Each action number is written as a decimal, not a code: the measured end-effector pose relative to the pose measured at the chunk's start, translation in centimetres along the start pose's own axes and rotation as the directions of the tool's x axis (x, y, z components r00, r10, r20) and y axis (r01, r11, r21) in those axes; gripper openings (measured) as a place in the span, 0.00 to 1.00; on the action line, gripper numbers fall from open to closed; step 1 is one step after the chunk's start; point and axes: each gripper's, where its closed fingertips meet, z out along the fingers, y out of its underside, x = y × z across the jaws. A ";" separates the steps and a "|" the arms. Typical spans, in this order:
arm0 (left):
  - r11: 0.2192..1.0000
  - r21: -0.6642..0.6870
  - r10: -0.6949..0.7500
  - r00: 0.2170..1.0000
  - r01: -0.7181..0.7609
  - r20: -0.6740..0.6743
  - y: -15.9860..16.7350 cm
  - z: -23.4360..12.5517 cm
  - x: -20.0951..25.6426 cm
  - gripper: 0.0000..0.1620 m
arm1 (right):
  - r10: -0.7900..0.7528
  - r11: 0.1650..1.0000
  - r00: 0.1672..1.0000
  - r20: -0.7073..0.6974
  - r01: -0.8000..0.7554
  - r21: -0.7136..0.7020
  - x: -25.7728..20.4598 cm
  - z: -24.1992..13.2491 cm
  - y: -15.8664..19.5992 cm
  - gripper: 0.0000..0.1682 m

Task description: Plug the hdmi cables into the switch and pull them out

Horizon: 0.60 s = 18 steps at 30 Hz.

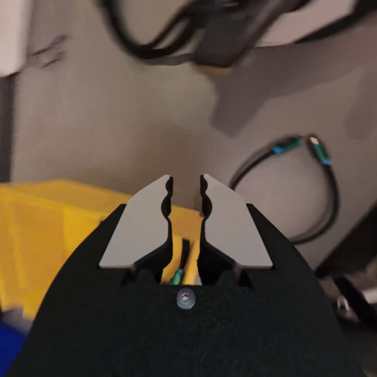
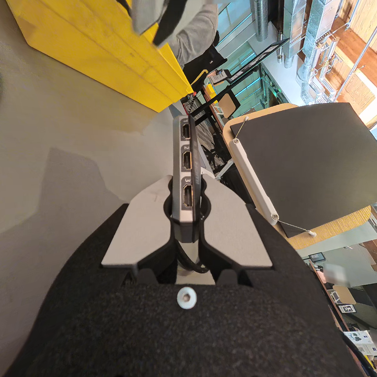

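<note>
- Right wrist view shows the right gripper [image 2: 186,195] clamped on the switch [image 2: 183,173], held edge-up above the desk [image 2: 61,132], its three ports empty.
- Left gripper [image 1: 186,183] hangs narrowly parted and empty over the desk's bare middle, beside the yellow bin [image 1: 40,224].
- HDMI cable [image 1: 318,183] lies looped toward the desk's right edge; another plug [image 1: 177,275] rests in the bin.
- Risks, as I judge: the narrow grip lets the switch twist under insertion force; the blurred, quick left approach may miss a plug.
</note>
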 end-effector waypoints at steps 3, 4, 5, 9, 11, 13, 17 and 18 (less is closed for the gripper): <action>0.922 0.269 -0.307 0.949 0.277 0.076 1.3 -2.1 0.3 0.21 | 0.009 1.000 1.000 -0.002 -0.009 0.000 0.1 0.0 0.0 0.13; 0.867 0.347 -0.400 0.915 0.358 0.057 1.8 -2.0 1.2 0.29 | 0.013 1.000 1.000 -0.002 -0.013 0.002 0.1 0.0 0.0 0.13; 0.816 0.398 -0.483 0.873 0.419 0.071 2.6 -1.6 1.8 0.35 | 0.014 1.000 1.000 -0.001 -0.014 0.003 0.1 0.0 0.0 0.13; 0.704 0.501 -0.670 0.706 0.504 0.230 6.3 0.2 1.8 0.39 | 0.002 1.000 1.000 -0.002 -0.002 -0.002 0.0 0.0 0.0 0.13; 0.687 0.514 -0.696 0.668 0.514 0.263 6.7 1.2 1.1 0.36 | 0.001 1.000 1.000 -0.001 -0.001 -0.004 0.0 0.0 0.0 0.13; 0.680 0.500 -0.715 0.636 0.536 0.291 7.2 2.3 0.0 0.26 | 0.004 1.000 1.000 0.000 -0.004 -0.003 0.0 -0.1 0.0 0.13; 0.662 0.463 -0.741 0.606 0.589 0.289 8.8 2.6 -1.0 0.07 | -0.002 1.000 1.000 -0.003 0.002 -0.010 0.0 -0.2 0.1 0.13; 0.681 0.447 -0.729 0.594 0.580 0.340 9.8 2.3 -1.5 0.05 | 0.001 1.000 1.000 -0.005 -0.001 -0.011 0.1 -0.3 0.1 0.13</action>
